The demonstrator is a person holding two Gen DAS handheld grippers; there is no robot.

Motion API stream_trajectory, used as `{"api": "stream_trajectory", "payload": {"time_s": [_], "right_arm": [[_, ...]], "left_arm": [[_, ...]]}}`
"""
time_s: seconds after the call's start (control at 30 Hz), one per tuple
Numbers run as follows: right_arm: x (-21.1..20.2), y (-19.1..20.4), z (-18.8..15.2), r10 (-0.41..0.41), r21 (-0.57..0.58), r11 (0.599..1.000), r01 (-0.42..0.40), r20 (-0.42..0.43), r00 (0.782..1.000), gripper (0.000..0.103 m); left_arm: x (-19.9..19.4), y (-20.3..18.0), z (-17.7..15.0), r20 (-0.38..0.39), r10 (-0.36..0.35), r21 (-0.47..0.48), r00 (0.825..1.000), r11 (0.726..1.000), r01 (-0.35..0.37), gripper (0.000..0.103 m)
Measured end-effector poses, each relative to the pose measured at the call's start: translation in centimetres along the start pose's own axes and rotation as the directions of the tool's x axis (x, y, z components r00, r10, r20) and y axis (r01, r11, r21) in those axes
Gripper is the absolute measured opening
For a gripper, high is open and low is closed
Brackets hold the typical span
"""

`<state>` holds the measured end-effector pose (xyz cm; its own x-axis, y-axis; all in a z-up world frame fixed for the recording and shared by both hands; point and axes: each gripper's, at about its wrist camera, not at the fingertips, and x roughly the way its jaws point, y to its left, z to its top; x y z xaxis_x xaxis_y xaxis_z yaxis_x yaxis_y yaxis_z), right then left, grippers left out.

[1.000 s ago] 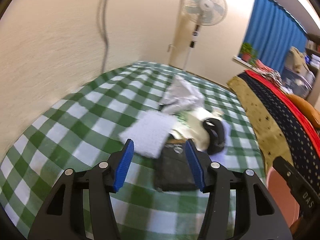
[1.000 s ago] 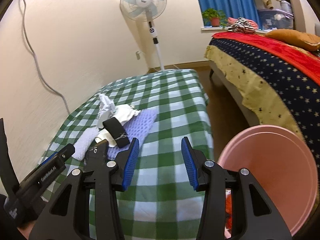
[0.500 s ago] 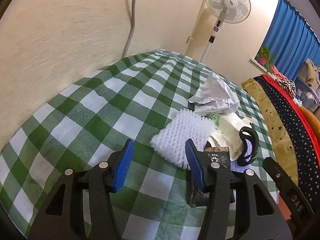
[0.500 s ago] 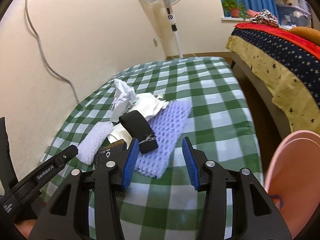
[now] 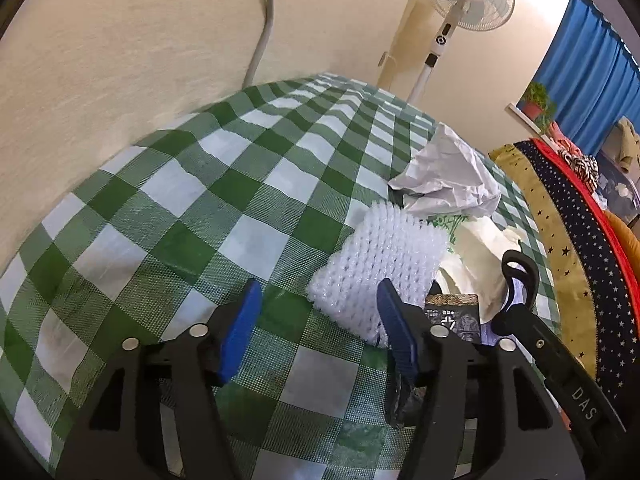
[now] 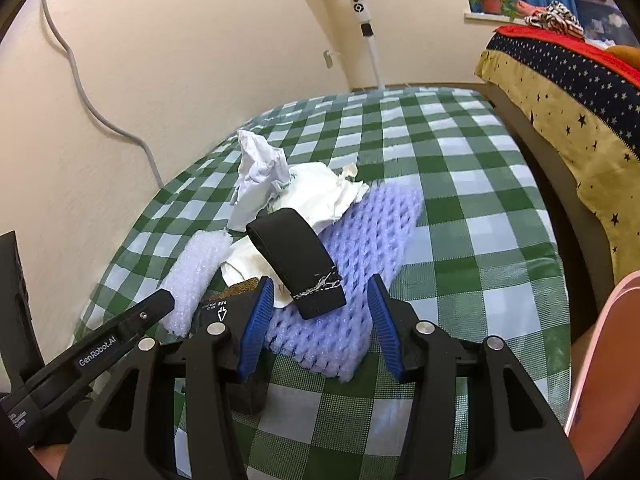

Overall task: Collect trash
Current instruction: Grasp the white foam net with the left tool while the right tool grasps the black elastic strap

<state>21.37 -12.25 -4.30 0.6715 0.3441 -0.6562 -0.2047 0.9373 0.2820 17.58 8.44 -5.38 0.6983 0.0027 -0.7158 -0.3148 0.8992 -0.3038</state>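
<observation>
Green-checked tablecloth [image 6: 460, 208] carries a trash pile; both grippers — left [image 5: 318, 320], right [image 6: 320, 316] — hover with fingers apart, approaching. Next: close on the purple foam net [image 6: 360, 248].

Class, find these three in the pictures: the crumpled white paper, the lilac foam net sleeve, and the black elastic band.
Crumpled white paper [image 5: 448, 172], left wrist view, its creased middle.
Lilac foam net sleeve [image 6: 360, 240], right wrist view, its upper mesh.
Black elastic band [image 6: 296, 256], right wrist view, its flat top face.

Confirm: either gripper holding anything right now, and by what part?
Nothing held. The left gripper and right gripper are both open and empty, above the trash pile; the purple foam net lies ahead of the right one.
</observation>
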Motion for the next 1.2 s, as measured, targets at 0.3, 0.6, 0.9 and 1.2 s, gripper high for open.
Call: {"api": "stream_trajectory", "payload": {"time_s": [0.3, 0.6, 0.9, 1.2], "right_arm": [[0.0, 0.0, 0.1, 0.012, 0.008, 1.0, -0.012, 0.0, 1.0, 0.025], [-1.2, 1.0, -0.5, 0.017, -0.036, 0.999, -0.016, 0.029, 0.999, 0.024], [-3.7, 0.9, -1.6, -0.022, -0.037, 0.999, 0.023, 0.04, 0.999, 0.024], [-7.1, 0.3, -2.1, -0.053, -0.017, 0.998, 0.054, 0.07, 0.996, 0.024]], "left_arm": [[0.3, -1.3, -0.2, -0.016, 0.01, 0.069, 1.0, 0.998, -0.009, 0.058], [-0.5, -1.8, -0.7, 0.002, -0.023, 0.093, 1.0, 0.995, 0.023, 0.02], [-1.8, -1.9, -1.1, 0.031, -0.062, 0.082, 0.998, 0.995, 0.059, 0.011], [-4.5, -3.2, -1.7, 0.072, -0.097, 0.12, 0.993, 0.989, 0.088, 0.011]]}}
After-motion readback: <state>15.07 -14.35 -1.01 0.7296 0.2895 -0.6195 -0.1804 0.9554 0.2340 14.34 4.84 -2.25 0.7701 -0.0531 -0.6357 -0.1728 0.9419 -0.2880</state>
